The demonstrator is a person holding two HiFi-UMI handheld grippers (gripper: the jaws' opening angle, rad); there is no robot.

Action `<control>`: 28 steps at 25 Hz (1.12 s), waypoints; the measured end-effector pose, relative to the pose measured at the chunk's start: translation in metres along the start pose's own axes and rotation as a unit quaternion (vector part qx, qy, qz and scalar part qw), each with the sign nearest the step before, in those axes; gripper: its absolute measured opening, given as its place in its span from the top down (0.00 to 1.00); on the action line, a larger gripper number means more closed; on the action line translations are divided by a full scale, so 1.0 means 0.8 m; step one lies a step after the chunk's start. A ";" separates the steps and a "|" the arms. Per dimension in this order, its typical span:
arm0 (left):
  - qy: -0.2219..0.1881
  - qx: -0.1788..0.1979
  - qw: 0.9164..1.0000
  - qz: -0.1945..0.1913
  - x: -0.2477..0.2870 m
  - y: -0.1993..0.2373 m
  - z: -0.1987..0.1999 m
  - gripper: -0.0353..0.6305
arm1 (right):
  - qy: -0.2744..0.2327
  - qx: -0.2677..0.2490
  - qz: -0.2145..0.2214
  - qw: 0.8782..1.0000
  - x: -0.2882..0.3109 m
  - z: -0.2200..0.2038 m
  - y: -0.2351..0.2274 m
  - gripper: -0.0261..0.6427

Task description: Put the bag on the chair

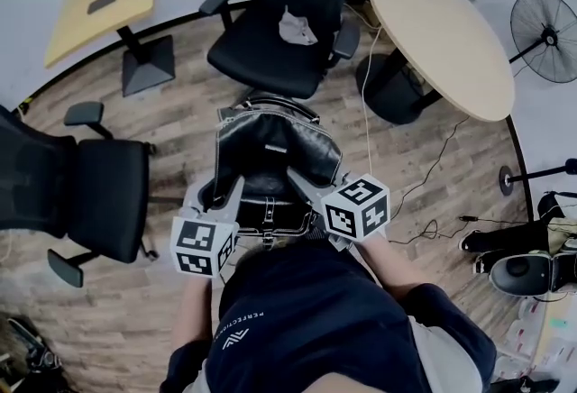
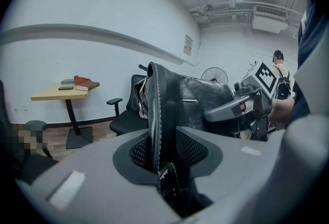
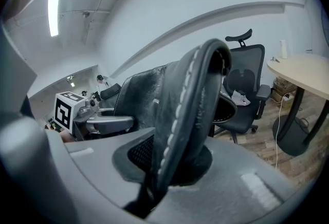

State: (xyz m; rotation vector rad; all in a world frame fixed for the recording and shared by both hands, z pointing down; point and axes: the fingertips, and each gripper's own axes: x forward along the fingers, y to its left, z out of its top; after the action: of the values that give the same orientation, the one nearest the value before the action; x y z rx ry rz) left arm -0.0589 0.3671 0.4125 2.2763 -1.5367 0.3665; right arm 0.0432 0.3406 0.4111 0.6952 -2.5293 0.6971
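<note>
A black leather bag (image 1: 275, 152) hangs between my two grippers above the wooden floor, just short of the black mesh office chair (image 1: 284, 22). My left gripper (image 1: 216, 193) is shut on the bag's left edge, where a stitched black strap (image 2: 154, 115) runs between the pads. Holding the bag's right side, my right gripper (image 1: 315, 188) is shut on a thick stitched handle (image 3: 187, 105). In the left gripper view the chair (image 2: 126, 115) shows behind the bag, and in the right gripper view the chair (image 3: 247, 99) stands to the right. A pale crumpled item (image 1: 296, 27) lies on its seat.
A second black chair (image 1: 86, 193) stands at the left. At the right is a round beige table (image 1: 446, 35) with cables on the floor below it, and a floor fan (image 1: 545, 22) further right. A small yellow table (image 1: 99, 4) with books stands at the back left.
</note>
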 end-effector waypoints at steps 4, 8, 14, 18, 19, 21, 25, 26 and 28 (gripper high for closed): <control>0.006 -0.011 1.000 0.005 0.026 0.006 0.003 0.76 | 0.010 0.002 0.002 1.000 0.011 0.008 -0.026 0.90; 0.006 -0.014 1.000 0.021 0.055 0.016 0.020 0.76 | 0.015 0.001 0.015 1.000 0.025 0.030 -0.055 0.90; 0.012 -0.022 0.999 0.042 0.104 0.040 0.050 0.76 | 0.021 -0.003 0.034 0.999 0.052 0.070 -0.102 0.90; 0.013 -0.025 0.998 0.051 0.138 0.047 0.073 0.76 | 0.022 -0.008 0.046 0.999 0.060 0.097 -0.137 0.90; 0.013 -0.026 0.998 0.052 0.147 0.048 0.077 0.76 | 0.022 -0.010 0.048 0.999 0.062 0.103 -0.146 0.90; 0.014 -0.027 0.998 0.056 0.164 0.050 0.085 0.76 | 0.021 -0.014 0.051 0.998 0.065 0.112 -0.162 0.90; 0.016 -0.029 0.998 0.060 0.197 0.051 0.099 0.76 | 0.023 -0.019 0.056 0.998 0.069 0.128 -0.194 0.90; 0.016 -0.030 0.998 0.060 0.205 0.050 0.103 0.76 | 0.024 -0.020 0.057 0.998 0.069 0.132 -0.202 0.90; 0.014 -0.030 0.998 0.057 0.220 0.046 0.112 0.76 | 0.023 -0.023 0.057 0.998 0.067 0.141 -0.218 0.90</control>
State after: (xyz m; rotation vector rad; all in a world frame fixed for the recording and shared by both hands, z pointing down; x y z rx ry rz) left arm -0.0270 0.1691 0.4102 2.1355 -1.6460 0.3754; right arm 0.0698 0.1279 0.4115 0.5158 -2.5498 0.6821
